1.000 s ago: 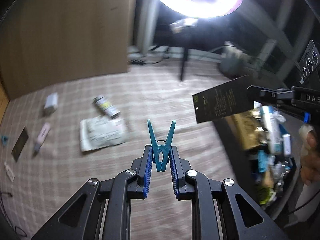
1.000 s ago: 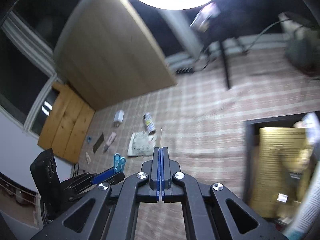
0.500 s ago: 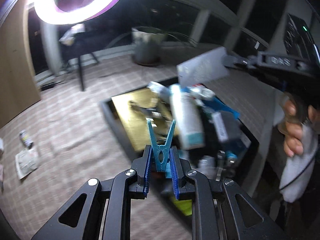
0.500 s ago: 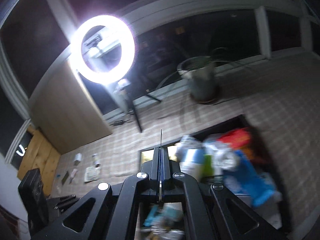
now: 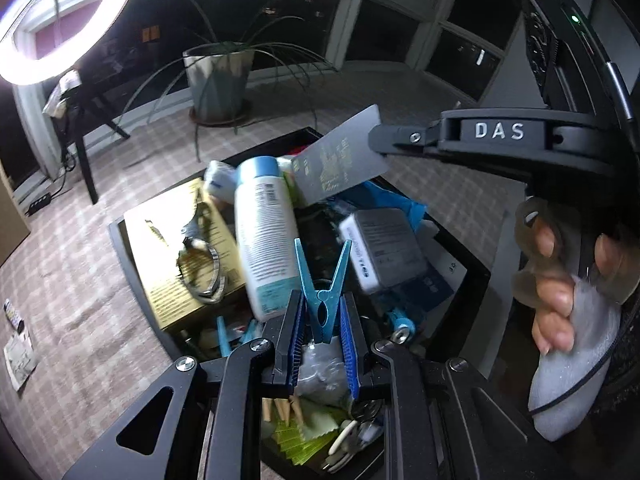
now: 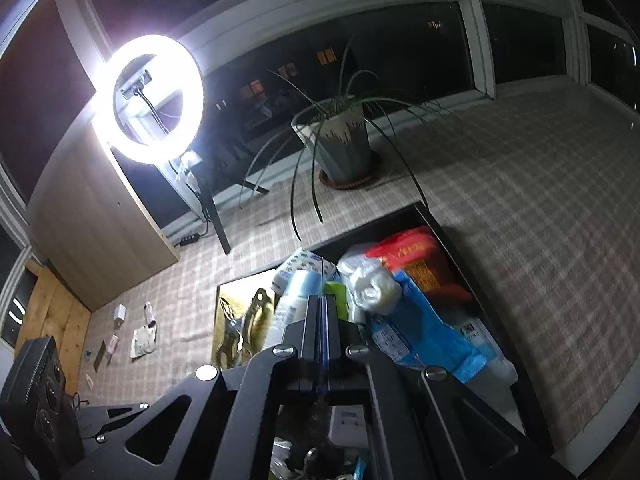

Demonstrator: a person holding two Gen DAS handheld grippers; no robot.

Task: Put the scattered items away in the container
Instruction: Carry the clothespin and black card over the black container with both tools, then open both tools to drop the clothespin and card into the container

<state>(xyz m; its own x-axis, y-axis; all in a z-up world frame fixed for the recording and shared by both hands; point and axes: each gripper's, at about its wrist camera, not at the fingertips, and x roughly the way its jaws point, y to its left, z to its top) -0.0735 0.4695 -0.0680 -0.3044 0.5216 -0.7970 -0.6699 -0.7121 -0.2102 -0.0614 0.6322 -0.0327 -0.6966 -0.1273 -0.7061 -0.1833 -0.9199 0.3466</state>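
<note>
Delivery step: left gripper (image 5: 322, 318) clamped blue clothespin (image 5: 322, 292), right gripper (image 5: 378, 146) pinched grey card (image 5: 340, 166), both above container (image 5: 476, 276) centre. Next: release both inside.

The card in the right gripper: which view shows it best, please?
The left wrist view: the card shows its whole printed face, pinched at one edge. The right wrist view shows it only edge-on, as a thin line above the fingers.

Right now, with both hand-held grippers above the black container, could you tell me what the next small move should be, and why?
Probably open the left hand-held gripper and drop the blue plastic clothespin. It already hangs over the full black rectangular container, so nothing seems to call for more travel. The right hand-held gripper could then release its flat grey card.
</note>
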